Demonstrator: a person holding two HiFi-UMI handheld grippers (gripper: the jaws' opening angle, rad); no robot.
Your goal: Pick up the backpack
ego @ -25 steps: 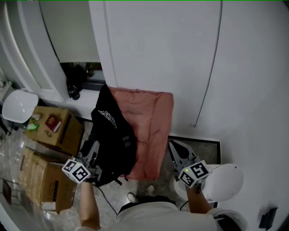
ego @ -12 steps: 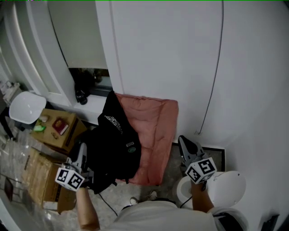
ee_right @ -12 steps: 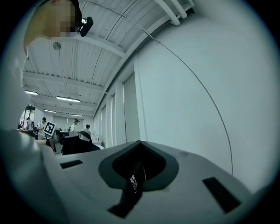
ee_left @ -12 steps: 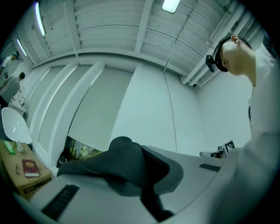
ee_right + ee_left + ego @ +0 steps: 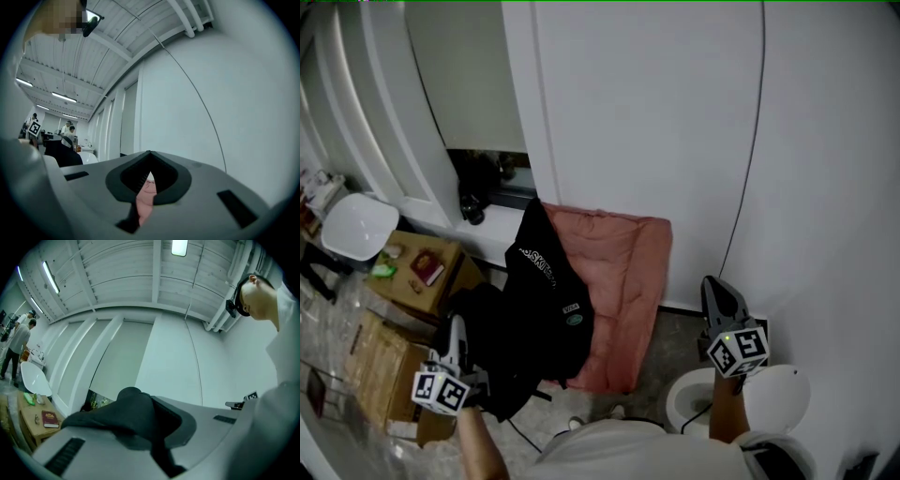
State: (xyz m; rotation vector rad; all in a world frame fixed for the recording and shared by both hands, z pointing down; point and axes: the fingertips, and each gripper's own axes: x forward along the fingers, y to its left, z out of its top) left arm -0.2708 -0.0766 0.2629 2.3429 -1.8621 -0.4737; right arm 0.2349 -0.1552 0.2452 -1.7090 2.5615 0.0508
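Observation:
The black backpack (image 5: 546,314) with white lettering hangs in front of a pink cushion (image 5: 623,277) that leans on the white wall. My left gripper (image 5: 456,330) is at the backpack's left edge, shut on a fold of its black fabric (image 5: 129,411). That fabric bulges up between the two grey jaws in the left gripper view. My right gripper (image 5: 717,289) is held off to the right of the cushion, near the wall. Its jaws meet at the tips (image 5: 150,154), nothing is held, and a strip of pink cushion (image 5: 146,194) shows through the gap behind them.
Cardboard boxes (image 5: 380,361) stand at the lower left, behind them a low wooden box (image 5: 441,258) with a red book (image 5: 425,265) and a white chair (image 5: 358,228). White round objects (image 5: 778,398) sit by my right arm. A dark opening (image 5: 487,178) lies above the cushion.
My left gripper has pulled the backpack's edge out to the left and toward me, spreading the bag. The right gripper has moved right, away from the cushion.

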